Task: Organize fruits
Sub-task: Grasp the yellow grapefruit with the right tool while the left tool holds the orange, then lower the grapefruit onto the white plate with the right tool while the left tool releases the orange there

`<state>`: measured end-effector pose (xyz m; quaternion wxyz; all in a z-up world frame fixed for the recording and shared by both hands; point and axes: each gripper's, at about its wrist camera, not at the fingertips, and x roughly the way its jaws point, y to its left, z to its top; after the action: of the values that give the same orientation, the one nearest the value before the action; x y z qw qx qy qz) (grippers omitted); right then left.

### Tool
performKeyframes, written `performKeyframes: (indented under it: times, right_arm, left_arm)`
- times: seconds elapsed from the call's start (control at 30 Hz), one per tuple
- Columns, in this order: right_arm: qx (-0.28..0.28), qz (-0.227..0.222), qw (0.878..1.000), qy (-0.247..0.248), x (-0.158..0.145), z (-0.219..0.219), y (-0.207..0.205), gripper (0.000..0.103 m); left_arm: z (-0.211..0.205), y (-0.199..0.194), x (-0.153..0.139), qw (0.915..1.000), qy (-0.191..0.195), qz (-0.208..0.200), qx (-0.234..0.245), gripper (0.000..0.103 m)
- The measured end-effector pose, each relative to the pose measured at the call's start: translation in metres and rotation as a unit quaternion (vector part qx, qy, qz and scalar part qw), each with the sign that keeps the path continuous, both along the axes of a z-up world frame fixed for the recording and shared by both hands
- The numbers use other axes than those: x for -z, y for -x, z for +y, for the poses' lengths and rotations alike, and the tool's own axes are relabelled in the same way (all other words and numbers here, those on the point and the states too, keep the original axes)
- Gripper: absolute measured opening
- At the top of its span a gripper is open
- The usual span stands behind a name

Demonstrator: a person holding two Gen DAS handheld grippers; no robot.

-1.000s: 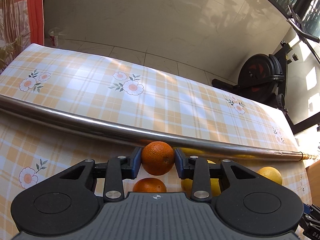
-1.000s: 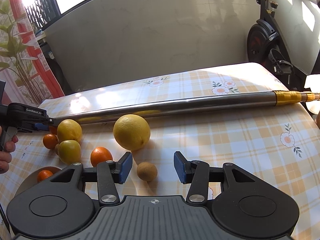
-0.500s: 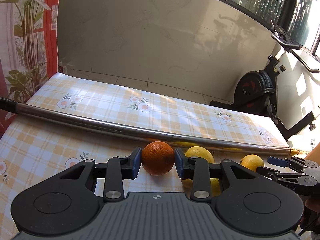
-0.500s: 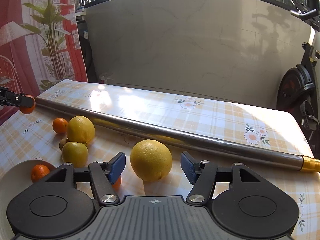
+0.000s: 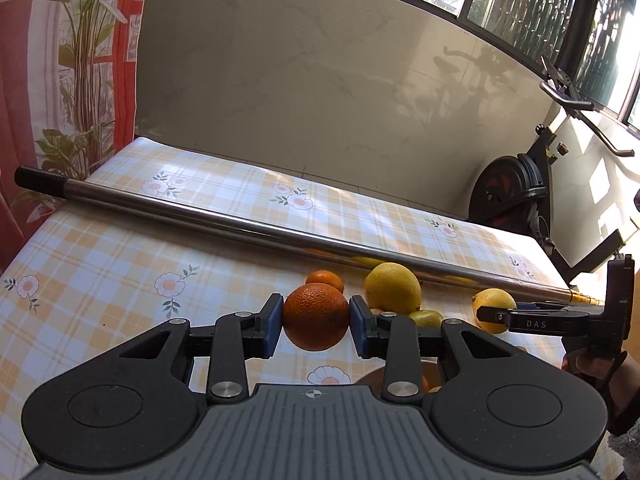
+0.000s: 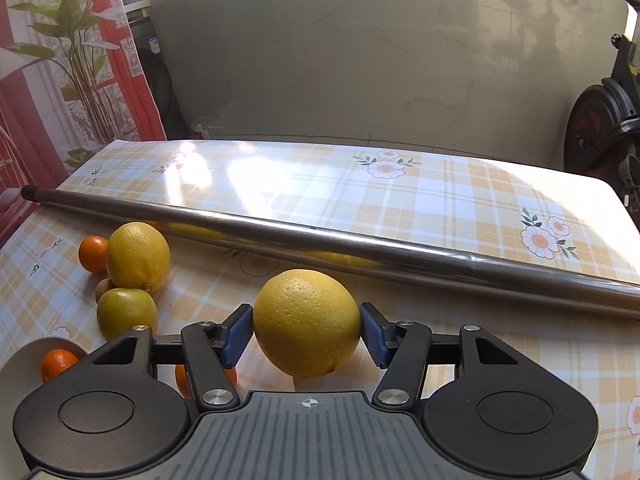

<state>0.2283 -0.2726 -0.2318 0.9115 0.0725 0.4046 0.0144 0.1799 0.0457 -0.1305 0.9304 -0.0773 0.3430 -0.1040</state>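
Right wrist view shows us first the table (image 6: 460, 200) with its checked cloth, and the long steel rod (image 6: 320, 240) lying across it, which we think works as a stop so that round fruit cannot roll away. Our right gripper (image 6: 306, 330) is closing its jaws on the big yellow citrus (image 6: 306, 322), and both pads already touch its sides. Our left gripper (image 5: 316, 322) clamps the orange (image 5: 316, 322) firmly, lifted above the cloth, probably to carry it to the white bowl (image 6: 24, 360), where one small mandarin (image 6: 58, 362) already sits.
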Motion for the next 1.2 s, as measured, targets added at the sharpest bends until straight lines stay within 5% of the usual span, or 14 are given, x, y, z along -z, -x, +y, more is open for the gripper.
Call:
performKeyframes:
  times: [0.37, 0.6, 1.2]
  right_arm:
    - [0.063, -0.024, 0.995, -0.079, -0.013, 0.0, 0.042, 0.053]
    - [0.062, -0.043, 0.991, -0.108, -0.031, 0.029, 0.085, 0.053]
    - [0.011, -0.041, 0.998, -0.057, -0.06, 0.091, 0.134, 0.053]
  left_arm:
    - [-0.012, 0.021, 0.002, 0.9996, -0.013, -0.01, 0.022, 0.037]
    - [-0.014, 0.034, 0.009, 0.9992, 0.012, 0.004, 0.038, 0.037]
    - [-0.006, 0.053, 0.018, 0.9974, 0.037, 0.015, 0.06, 0.037]
